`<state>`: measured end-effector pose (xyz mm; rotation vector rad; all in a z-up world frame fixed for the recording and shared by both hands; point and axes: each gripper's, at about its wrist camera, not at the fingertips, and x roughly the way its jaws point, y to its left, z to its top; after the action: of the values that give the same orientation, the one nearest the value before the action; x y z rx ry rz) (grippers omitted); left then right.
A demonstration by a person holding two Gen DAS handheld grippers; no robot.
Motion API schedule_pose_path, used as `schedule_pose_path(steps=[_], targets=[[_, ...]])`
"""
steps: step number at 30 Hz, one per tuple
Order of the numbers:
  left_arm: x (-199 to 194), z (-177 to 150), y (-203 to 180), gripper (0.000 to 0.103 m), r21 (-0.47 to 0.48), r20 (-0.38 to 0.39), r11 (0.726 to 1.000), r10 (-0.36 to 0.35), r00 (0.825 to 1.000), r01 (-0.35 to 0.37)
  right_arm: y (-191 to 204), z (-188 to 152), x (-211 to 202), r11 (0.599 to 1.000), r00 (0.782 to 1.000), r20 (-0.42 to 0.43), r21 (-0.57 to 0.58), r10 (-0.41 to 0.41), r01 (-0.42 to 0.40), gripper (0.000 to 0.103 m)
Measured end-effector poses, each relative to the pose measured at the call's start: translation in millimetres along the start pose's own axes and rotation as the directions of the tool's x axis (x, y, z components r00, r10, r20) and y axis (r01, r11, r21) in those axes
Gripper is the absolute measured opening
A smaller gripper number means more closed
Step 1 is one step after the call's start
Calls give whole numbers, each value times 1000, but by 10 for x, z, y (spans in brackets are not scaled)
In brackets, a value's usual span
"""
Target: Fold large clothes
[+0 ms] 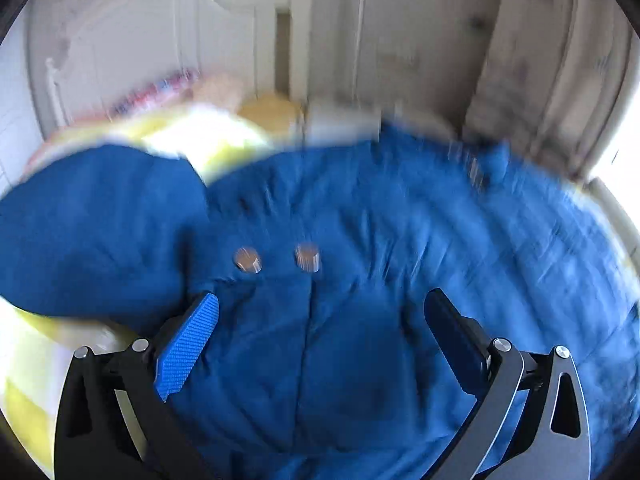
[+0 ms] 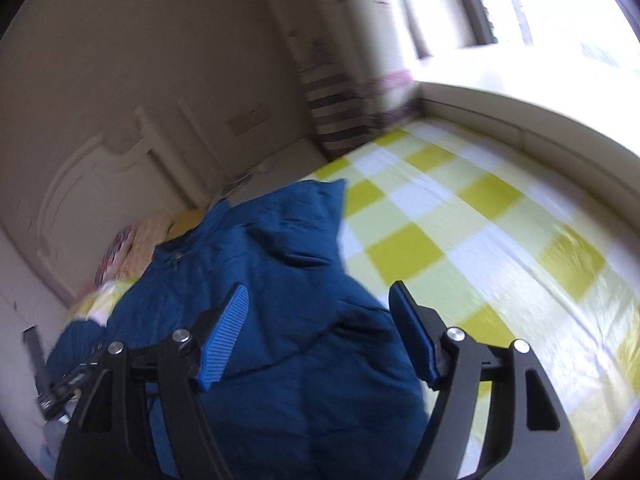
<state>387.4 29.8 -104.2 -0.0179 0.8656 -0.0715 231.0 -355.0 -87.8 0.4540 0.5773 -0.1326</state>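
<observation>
A large blue padded jacket (image 1: 360, 240) lies spread on the bed, with two round metal snaps (image 1: 248, 259) near its middle seam. A puffed part of the jacket, a sleeve or the hood (image 1: 92, 232), bulges at the left. My left gripper (image 1: 322, 300) hovers over the jacket with its jaws wide open and nothing between the blue pads (image 1: 188, 348). In the right wrist view the jacket (image 2: 288, 320) lies bunched below my right gripper (image 2: 318, 294), whose jaws stand open above the cloth, not pressing on it.
The bed is covered by a yellow-and-white checked sheet (image 2: 480, 248), bare to the right of the jacket. A white headboard (image 2: 100, 184) and pillows (image 1: 192, 136) lie beyond the jacket. A bright window (image 2: 560, 8) and a low ledge run along the bed's far side.
</observation>
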Motion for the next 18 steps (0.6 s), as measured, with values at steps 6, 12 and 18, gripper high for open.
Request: schedule_pose_path(steps=[6,12,18], targets=[[2,-14,-4,99,6,4,1000,-4,1000,4,713,107,537,973,997,-75,-227,34,-50,43],[-4,-28,6,99,-7,8,1000,-17,1000,17,1002,-138,1215,926,957,-281,-376,-76,-37,40],[-8,-22,13,99,-18,14,999,-28,1000,28,829,208,949,955,982,-187,-290,4,-58,37]])
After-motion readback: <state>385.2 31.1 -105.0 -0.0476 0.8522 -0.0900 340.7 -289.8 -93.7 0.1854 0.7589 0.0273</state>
